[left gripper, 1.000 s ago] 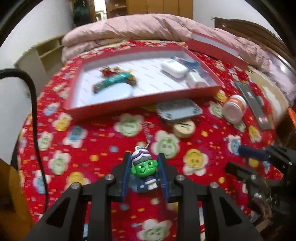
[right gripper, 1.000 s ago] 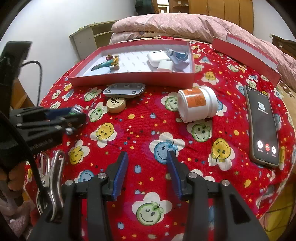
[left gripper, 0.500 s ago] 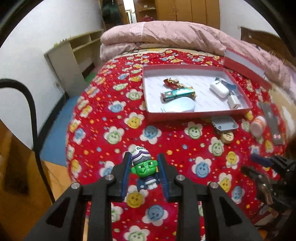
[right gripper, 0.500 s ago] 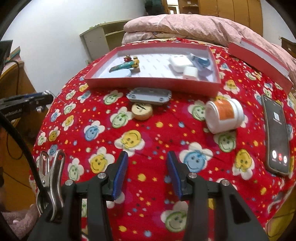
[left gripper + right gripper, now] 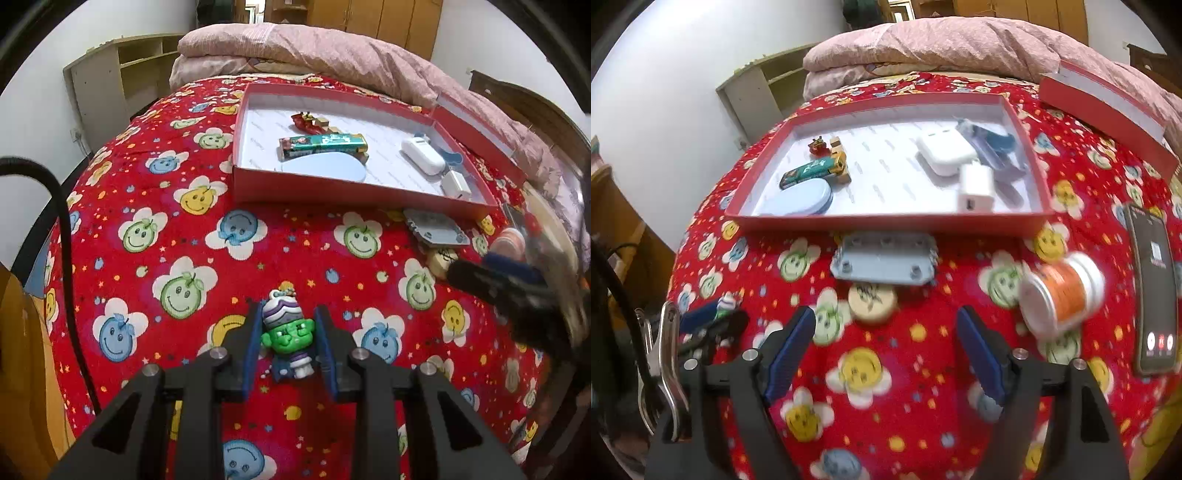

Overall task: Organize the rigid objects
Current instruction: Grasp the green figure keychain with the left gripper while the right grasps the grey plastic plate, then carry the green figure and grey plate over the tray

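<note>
My left gripper (image 5: 289,334) is shut on a green-faced toy figure (image 5: 288,334) with a purple striped hat, held above the red smiley bedspread, short of the red tray (image 5: 332,190). The tray holds a blue oval tin (image 5: 325,168), a teal bar (image 5: 321,144), a white case (image 5: 423,157) and a white charger (image 5: 975,188). My right gripper (image 5: 886,332) is open wide and empty, just in front of a round wooden disc (image 5: 872,301) and a grey plate (image 5: 884,262). An orange-labelled jar (image 5: 1062,291) lies to its right. The left gripper also shows in the right wrist view (image 5: 713,317).
A black phone (image 5: 1154,295) lies at the right edge of the bed. The red box lid (image 5: 1108,110) rests behind the tray by a pink quilt (image 5: 332,55). A wooden shelf (image 5: 122,77) stands at the left wall.
My left gripper, still holding the toy, has come forward toward the tray. My right gripper has opened wider and moved forward toward the wooden disc and grey plate.
</note>
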